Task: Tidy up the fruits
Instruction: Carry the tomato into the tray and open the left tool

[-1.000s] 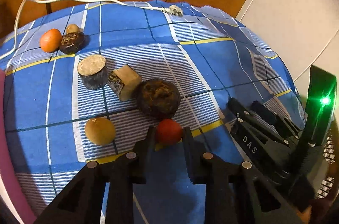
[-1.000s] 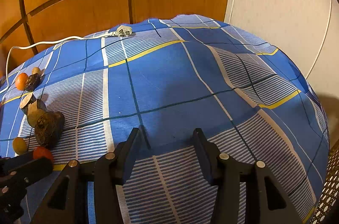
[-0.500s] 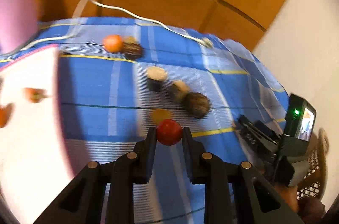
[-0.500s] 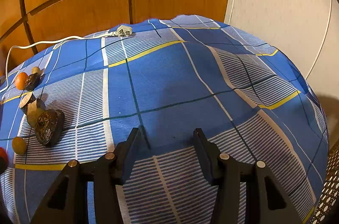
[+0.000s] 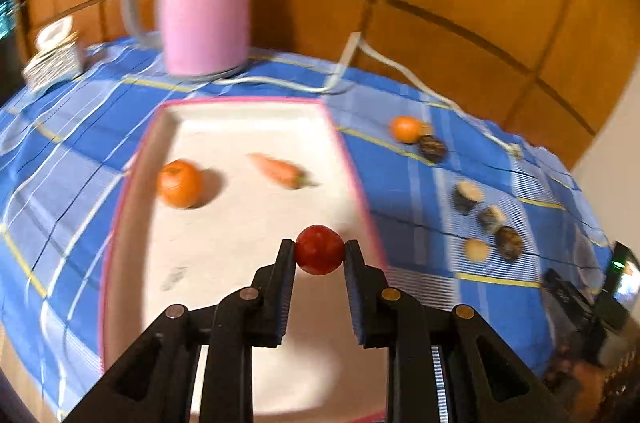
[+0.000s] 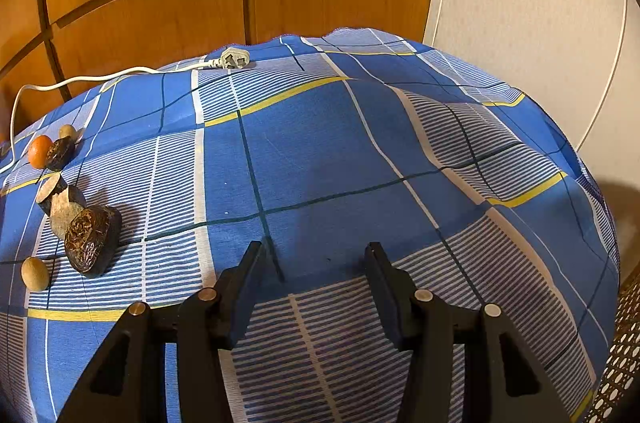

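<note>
My left gripper (image 5: pixel 320 251) is shut on a small red fruit (image 5: pixel 319 249) and holds it above the near right part of a white tray with a pink rim (image 5: pixel 348 159). An orange (image 5: pixel 179 183) and a carrot (image 5: pixel 278 170) lie in the tray. On the cloth to the tray's right lie a small orange (image 5: pixel 405 129), dark and tan pieces (image 5: pixel 466 197) and a tan ball (image 5: pixel 476 249). My right gripper (image 6: pixel 316 263) is open and empty over bare blue cloth. The same pile shows at its left, with a dark brown fruit (image 6: pixel 91 239).
A pink kettle (image 5: pixel 204 3) stands behind the tray, its white cord (image 5: pixel 400 63) running along the back to a plug (image 6: pixel 235 59). A small box (image 5: pixel 54 57) sits at far left. Wooden panels stand behind. The cloth drops off at right near a white wall.
My left gripper lifted the red fruit off the cloth and swung left with it, from beside the pile to over the tray. The right gripper has not moved.
</note>
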Demonstrator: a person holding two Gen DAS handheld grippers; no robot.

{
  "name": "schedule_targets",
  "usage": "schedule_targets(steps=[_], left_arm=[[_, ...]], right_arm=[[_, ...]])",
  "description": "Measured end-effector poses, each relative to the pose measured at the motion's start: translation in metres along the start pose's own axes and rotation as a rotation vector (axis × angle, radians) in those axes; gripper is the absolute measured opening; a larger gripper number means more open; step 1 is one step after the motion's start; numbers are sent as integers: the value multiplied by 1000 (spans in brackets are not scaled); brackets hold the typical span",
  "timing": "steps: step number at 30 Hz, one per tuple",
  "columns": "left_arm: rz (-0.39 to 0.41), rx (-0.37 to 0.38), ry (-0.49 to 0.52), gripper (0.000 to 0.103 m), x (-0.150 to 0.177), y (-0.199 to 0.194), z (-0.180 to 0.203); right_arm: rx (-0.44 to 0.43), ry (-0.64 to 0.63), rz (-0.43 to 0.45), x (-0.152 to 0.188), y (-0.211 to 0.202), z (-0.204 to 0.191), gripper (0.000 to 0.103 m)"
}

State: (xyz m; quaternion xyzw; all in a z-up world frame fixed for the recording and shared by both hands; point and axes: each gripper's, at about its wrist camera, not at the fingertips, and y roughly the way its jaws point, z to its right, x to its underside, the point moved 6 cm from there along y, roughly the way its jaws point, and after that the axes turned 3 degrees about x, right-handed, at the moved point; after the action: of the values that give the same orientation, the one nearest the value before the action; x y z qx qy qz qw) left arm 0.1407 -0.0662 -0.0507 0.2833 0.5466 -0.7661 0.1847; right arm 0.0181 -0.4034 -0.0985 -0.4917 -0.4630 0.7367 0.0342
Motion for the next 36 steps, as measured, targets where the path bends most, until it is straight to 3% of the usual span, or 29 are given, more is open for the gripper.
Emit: schedule_targets(steps=[10, 23, 31, 33, 36], left_arm=[[-23, -109, -94, 25, 7, 13, -52], [-39, -164, -128, 26, 5, 28, -69], [-17, -173, -134, 39, 9, 22, -71], [-9, -169, -130, 46, 9, 20, -70], [2, -169, -130, 48, 10, 14, -69]], right_arm=[[6, -7, 1, 1, 0, -1, 52], [10, -11, 2, 1, 0, -1, 52], [10, -11, 2, 1, 0, -1, 52], [9, -10, 2, 1, 0, -1, 52], [9, -10, 2, 2, 0, -1, 52]])
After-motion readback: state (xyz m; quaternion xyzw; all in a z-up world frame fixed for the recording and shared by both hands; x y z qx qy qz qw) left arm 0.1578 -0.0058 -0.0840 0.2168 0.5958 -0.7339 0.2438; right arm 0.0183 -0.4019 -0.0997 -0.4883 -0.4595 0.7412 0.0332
